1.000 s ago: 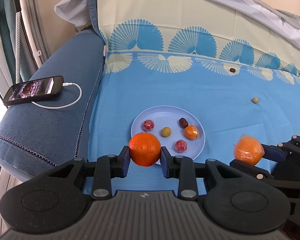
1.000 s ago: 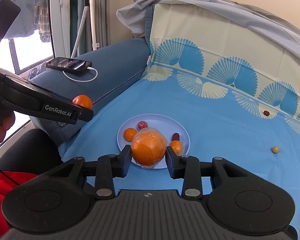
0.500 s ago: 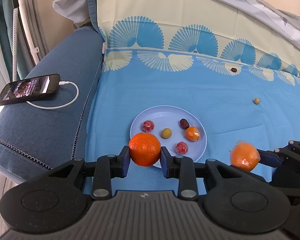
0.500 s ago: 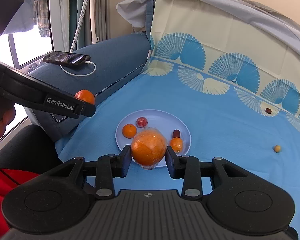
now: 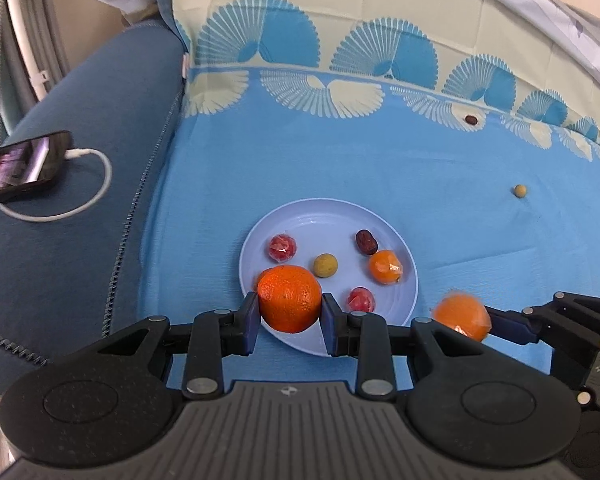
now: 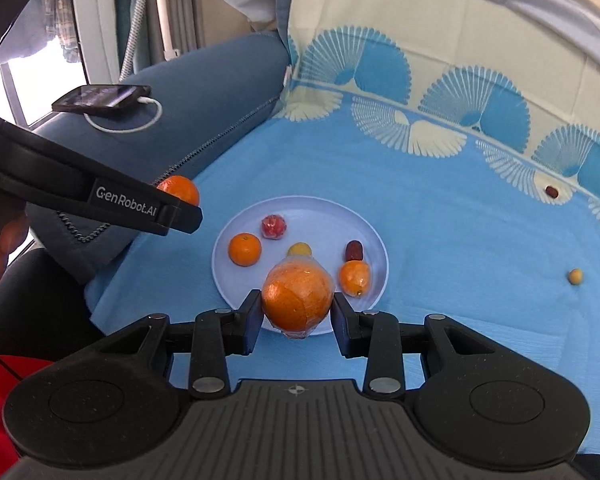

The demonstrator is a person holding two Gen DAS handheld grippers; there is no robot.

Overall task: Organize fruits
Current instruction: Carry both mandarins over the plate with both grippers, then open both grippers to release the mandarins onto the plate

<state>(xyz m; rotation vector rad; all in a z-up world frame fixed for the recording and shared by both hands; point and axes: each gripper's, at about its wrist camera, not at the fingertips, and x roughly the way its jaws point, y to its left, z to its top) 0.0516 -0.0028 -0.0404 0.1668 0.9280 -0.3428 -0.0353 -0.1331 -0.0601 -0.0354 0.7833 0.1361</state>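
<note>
Both oranges, bare (image 5: 289, 298) and wrapped (image 6: 298, 300), have come down nearer the plate (image 5: 324, 216).

Both views are bright and evenly lit by soft daylight; in the right wrist view the window (image 6: 24, 92) at the upper left is blown out to white. Shadows are faint, only a soft one under the plate (image 5: 396, 240) rim. Fisheye distortion bends the sofa arm (image 5: 84, 128) and the patterned sheet (image 5: 340, 160) towards the dark rounded corners. The centre is sharp, but the wrapped orange (image 5: 461, 317) at the right of the left wrist view is smeared by motion blur
</note>
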